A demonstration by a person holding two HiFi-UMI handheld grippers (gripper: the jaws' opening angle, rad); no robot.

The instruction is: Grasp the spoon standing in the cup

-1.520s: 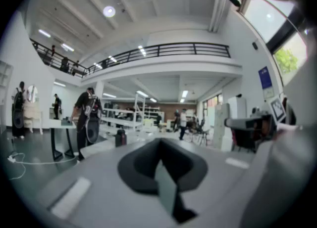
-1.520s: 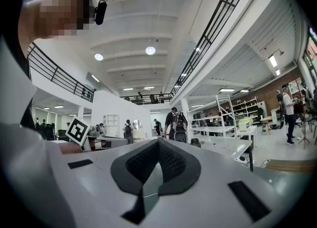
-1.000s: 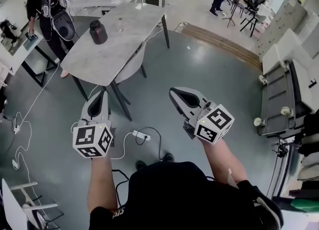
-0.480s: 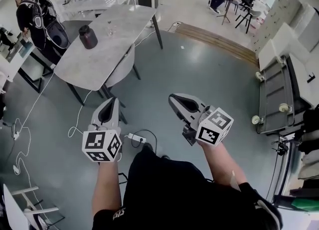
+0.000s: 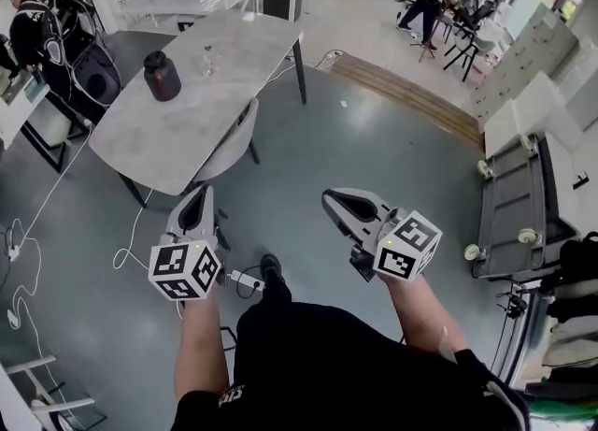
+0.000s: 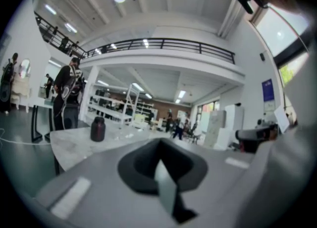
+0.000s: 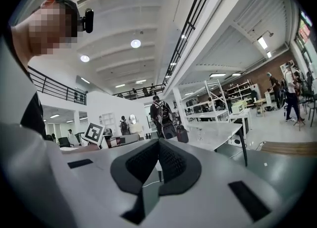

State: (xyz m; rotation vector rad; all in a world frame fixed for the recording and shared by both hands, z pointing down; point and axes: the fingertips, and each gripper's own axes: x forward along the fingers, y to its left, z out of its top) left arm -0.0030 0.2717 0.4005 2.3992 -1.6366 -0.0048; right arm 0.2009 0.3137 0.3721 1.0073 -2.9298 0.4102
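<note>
A small clear glass cup (image 5: 207, 60) stands on the grey table (image 5: 187, 121) far ahead at the upper left; any spoon in it is too small to make out. In the right gripper view the cup (image 7: 200, 135) shows faintly on the table (image 7: 223, 132). My left gripper (image 5: 199, 197) and right gripper (image 5: 333, 201) hang over the floor, well short of the table, both shut with nothing held. Each gripper view shows its own jaws pressed together, left gripper (image 6: 159, 148) and right gripper (image 7: 158, 145).
A dark jar (image 5: 162, 76) stands on the table beside the cup. A chair (image 5: 230, 136) is tucked under the table's near side. A power strip and cables (image 5: 245, 280) lie on the floor by my foot. A person with a backpack (image 5: 37, 22) stands left; a cart (image 5: 514, 197) stands right.
The table has slid left and slightly down in the head view, and a foot has stepped forward. Both grippers sit lower in the frame, jaws unchanged.
</note>
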